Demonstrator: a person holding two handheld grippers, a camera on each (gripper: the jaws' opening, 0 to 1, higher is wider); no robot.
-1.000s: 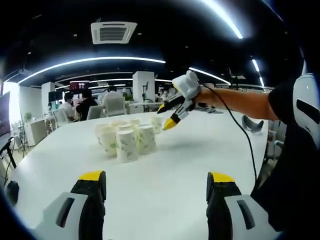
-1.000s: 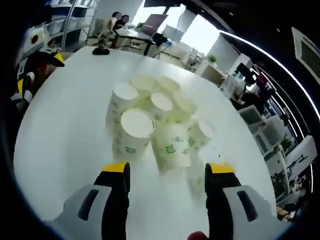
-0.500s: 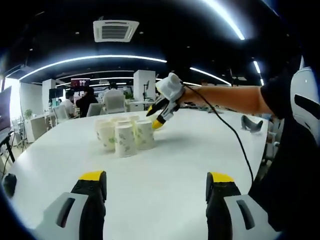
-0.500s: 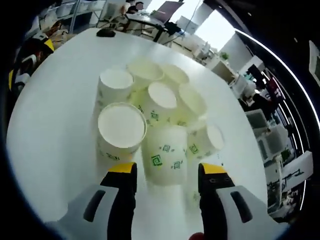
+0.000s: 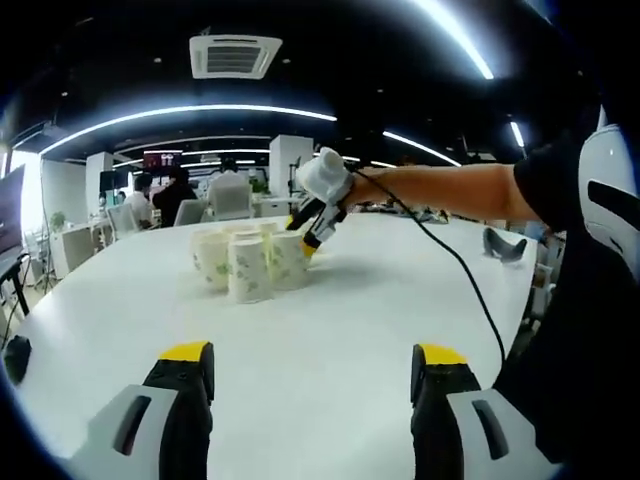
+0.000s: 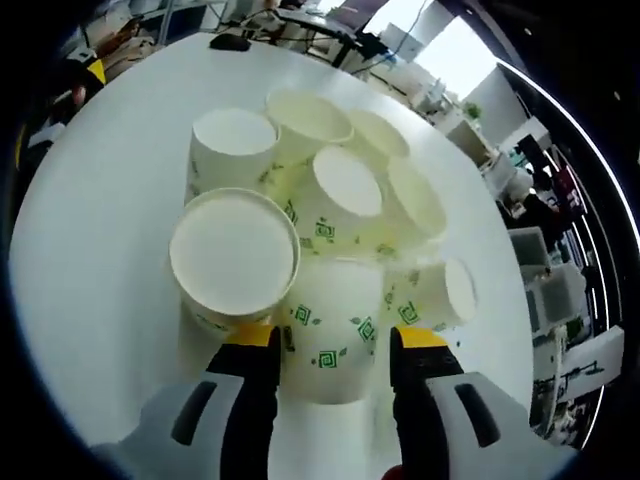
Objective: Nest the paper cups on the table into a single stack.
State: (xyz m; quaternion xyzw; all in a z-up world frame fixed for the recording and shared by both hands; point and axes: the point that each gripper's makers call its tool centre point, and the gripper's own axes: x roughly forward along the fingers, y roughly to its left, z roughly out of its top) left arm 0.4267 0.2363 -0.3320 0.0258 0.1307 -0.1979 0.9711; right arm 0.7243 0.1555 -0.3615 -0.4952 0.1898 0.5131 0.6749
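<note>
One white paper cup with green marks (image 6: 330, 335), upright, sits between the spread jaws of the right gripper (image 6: 332, 342) at lower centre; left gripper (image 5: 312, 365) hangs spread, well apart.

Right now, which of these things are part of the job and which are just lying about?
Part of the job:
paper cups
right claw
white table

Just lying about:
left claw
office chairs
black object at the table's edge
</note>
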